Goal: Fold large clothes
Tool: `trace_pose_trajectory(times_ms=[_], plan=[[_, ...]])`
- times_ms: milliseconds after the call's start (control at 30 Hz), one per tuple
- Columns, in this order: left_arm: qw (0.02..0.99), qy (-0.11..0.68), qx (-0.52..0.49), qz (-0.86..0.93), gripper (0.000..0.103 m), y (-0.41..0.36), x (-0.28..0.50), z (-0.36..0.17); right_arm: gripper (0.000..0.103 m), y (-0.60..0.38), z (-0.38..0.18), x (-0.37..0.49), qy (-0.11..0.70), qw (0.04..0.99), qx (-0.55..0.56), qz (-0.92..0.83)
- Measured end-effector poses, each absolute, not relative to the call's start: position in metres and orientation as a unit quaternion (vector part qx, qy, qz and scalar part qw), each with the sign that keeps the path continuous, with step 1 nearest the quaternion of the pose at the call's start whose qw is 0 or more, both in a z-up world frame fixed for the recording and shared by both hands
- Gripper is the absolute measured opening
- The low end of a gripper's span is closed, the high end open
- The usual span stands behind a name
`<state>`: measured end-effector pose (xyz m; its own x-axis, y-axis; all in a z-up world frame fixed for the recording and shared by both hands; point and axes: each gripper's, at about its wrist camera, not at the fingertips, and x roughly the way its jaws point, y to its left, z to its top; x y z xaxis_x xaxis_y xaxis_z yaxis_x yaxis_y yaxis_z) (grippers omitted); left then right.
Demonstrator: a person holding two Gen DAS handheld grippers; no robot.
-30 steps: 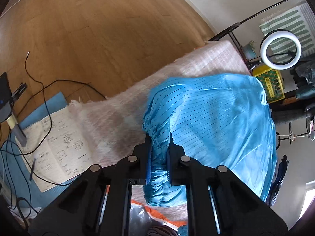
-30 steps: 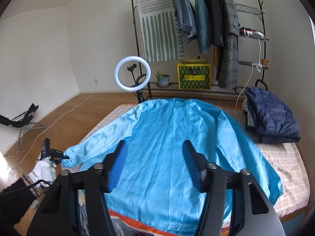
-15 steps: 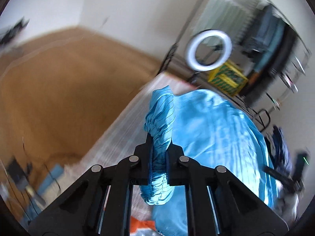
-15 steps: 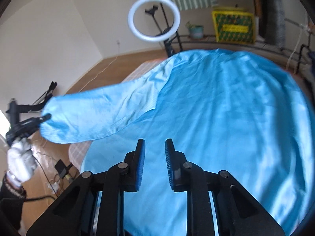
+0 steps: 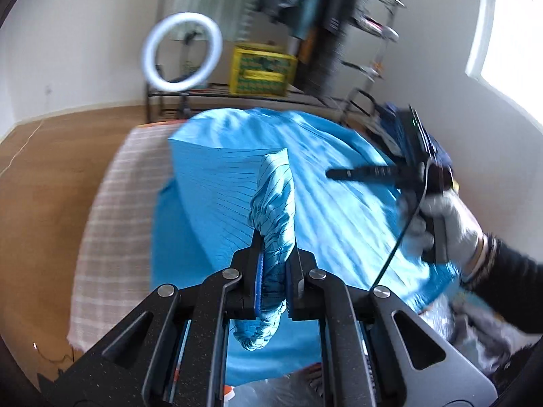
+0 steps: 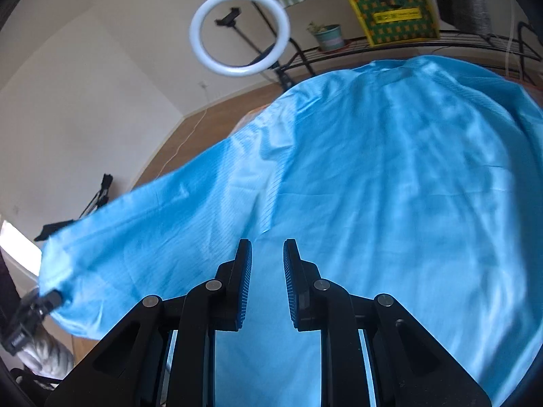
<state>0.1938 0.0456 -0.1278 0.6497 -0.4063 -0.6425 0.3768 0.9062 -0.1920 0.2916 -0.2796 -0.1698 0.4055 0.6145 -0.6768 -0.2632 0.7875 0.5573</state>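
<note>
Blue sleeve cuff sat pinched in the left claw for folding across the coat, while the right claw hovered narrow and empty just above it.

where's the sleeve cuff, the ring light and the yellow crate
sleeve cuff (image 5: 271,237), left wrist view, gathered elastic end.
ring light (image 6: 239,32), right wrist view, left of ring.
yellow crate (image 6: 393,17), right wrist view, front face.

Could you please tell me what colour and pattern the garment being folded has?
The garment is bright blue with thin dark pinstripes, clearest in the left wrist view.
</note>
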Motion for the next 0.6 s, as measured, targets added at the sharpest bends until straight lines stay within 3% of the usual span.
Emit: trace_pose_trajectory(times_ms=[367, 567, 600], plan=[[0.865, 0.396, 0.062, -0.302, 0.008, -0.06, 0.169, -0.166, 0.018, -0.333, -0.164, 0.279, 0.472, 0.824, 0.208, 0.235], [0.844, 0.435, 0.087, -0.301, 0.009, -0.076, 0.161, -0.204, 0.018, -0.33, -0.158, 0.284, 0.471, 0.833, 0.173, 0.232], [0.843, 0.439, 0.082, -0.301, 0.013, -0.074, 0.158, -0.207, 0.018, -0.331, -0.154, 0.284, 0.469, 0.835, 0.165, 0.236]])
